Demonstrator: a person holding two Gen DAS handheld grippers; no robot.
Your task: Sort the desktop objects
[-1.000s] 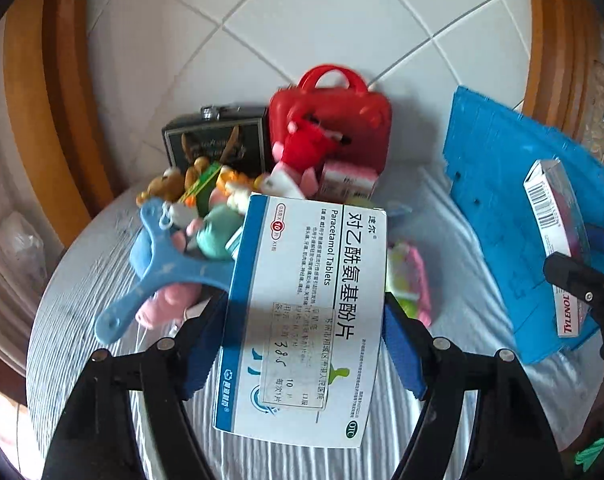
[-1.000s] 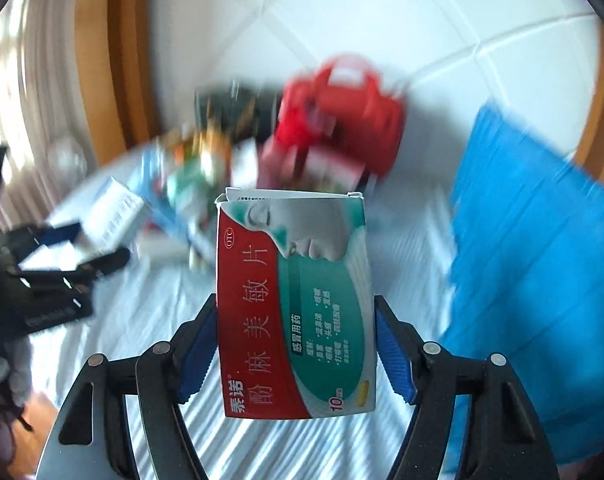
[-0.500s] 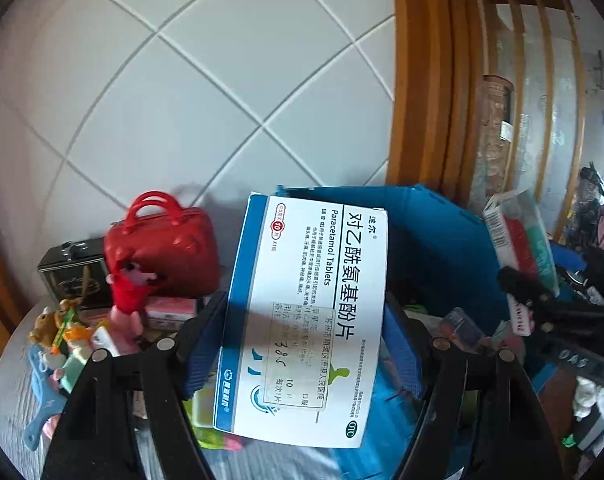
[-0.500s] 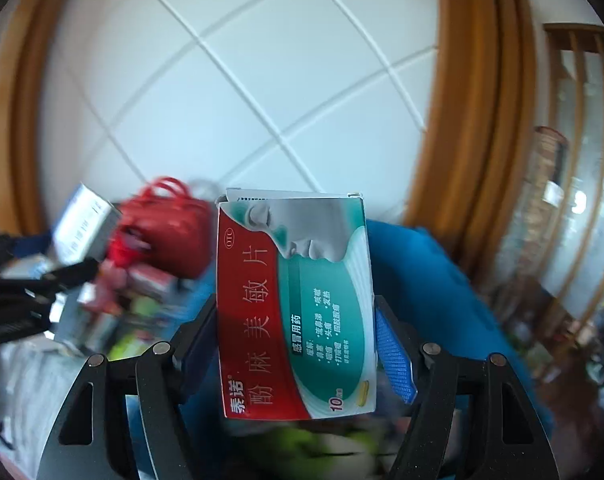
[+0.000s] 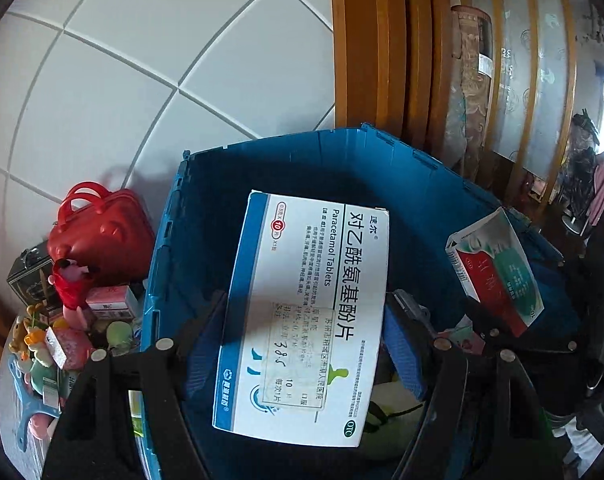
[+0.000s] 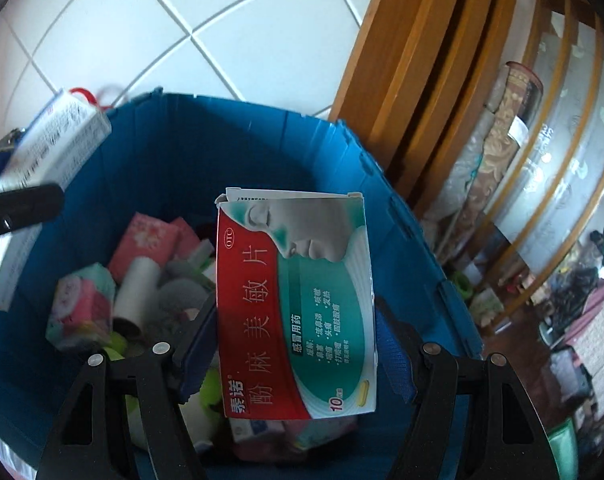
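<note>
Boxes both sit over the blue bin [image 6: 382, 184]: my left gripper [image 5: 302, 344] clamps the paracetamol box [image 5: 306, 312], my right gripper [image 6: 294, 344] the cold-tablet box [image 6: 298, 312], long axes running forward between the fingers, bin directly below.

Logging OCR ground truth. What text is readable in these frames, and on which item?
"Paracetamol Tablets", "对乙酰氨基酚片", "OTC", "10": blue-and-white box in the left gripper.
"酚麻美敏片", "泰诺", "OTC", "10": red-and-green box in the right gripper.
Fine print and sticker handwriting on both: too small.
Boxes in the blue bin: unreadable.
</note>
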